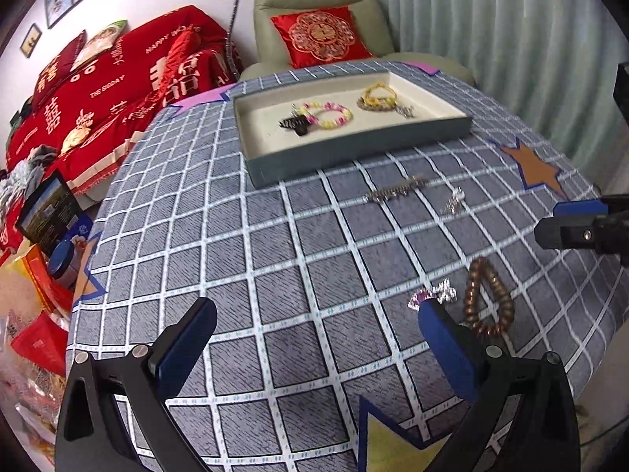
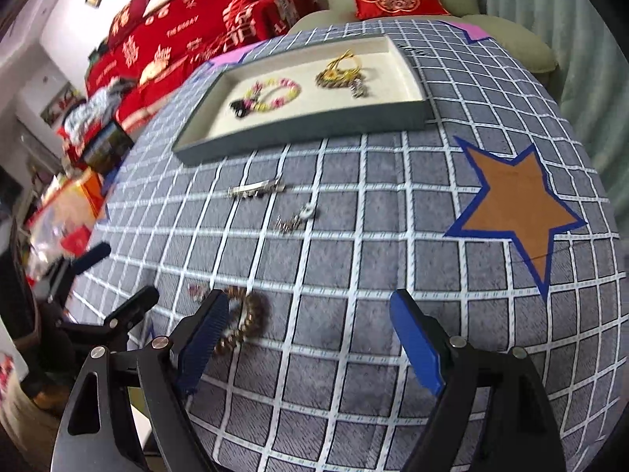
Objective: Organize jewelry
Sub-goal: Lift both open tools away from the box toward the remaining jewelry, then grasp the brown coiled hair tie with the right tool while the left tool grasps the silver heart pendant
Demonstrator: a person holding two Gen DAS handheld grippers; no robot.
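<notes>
A grey tray (image 1: 354, 149) (image 2: 298, 129) with a cream inside stands at the far side of the table. In it lie a pink-yellow bead bracelet (image 1: 328, 115) (image 2: 275, 92), a black clip (image 1: 294, 124), a gold bracelet (image 1: 379, 98) (image 2: 338, 72) and a small silver piece (image 1: 405, 111). On the cloth lie a silver hair clip (image 1: 395, 190) (image 2: 255, 189), a small silver charm (image 1: 454, 201) (image 2: 297, 218), a brown bead bracelet (image 1: 487, 299) (image 2: 245, 320) and a pink-silver piece (image 1: 432, 295) (image 2: 195, 291). My left gripper (image 1: 314, 338) is open and empty, its right finger beside the pink-silver piece. My right gripper (image 2: 310, 338) is open and empty, the brown bracelet beside its left finger.
The round table has a grey checked cloth (image 1: 275, 255) with star patches, orange (image 2: 519, 208) and yellow (image 1: 393, 444). A sofa with red covers (image 1: 110, 78) and an armchair with a red cushion (image 1: 320, 35) stand behind. Boxes and bags (image 1: 35, 295) lie left of the table.
</notes>
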